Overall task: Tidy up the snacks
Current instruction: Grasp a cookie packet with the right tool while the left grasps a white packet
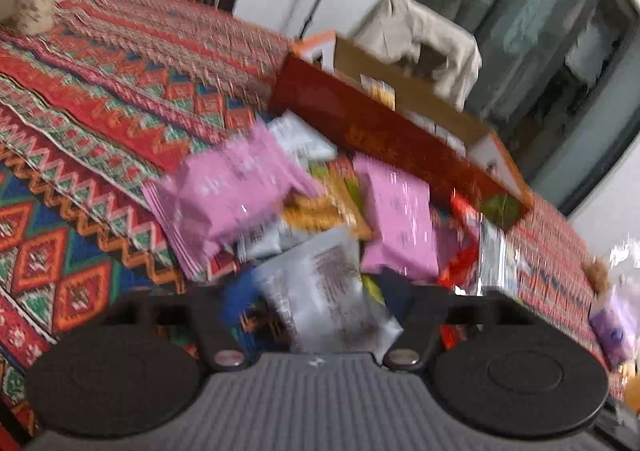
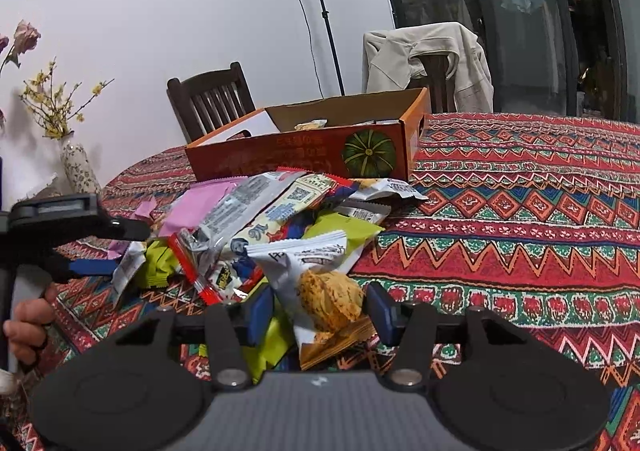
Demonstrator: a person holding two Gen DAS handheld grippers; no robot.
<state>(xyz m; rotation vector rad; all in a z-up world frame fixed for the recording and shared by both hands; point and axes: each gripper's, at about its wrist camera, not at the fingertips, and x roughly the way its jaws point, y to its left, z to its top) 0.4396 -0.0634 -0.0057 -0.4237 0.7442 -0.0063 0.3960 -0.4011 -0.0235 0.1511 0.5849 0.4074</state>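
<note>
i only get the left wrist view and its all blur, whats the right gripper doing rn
observer: The right gripper is shut on a white packet with a golden snack pictured on it, at the near edge of the pile.
operator: where does my left gripper sit from over there
observer: The left gripper reaches into the far left side of the pile, with the person's hand on its handle below.
operator: anything fragile near it
observer: A patterned vase stands just beyond it, holding thin twigs with yellow blossoms that lean out over the table.
</note>
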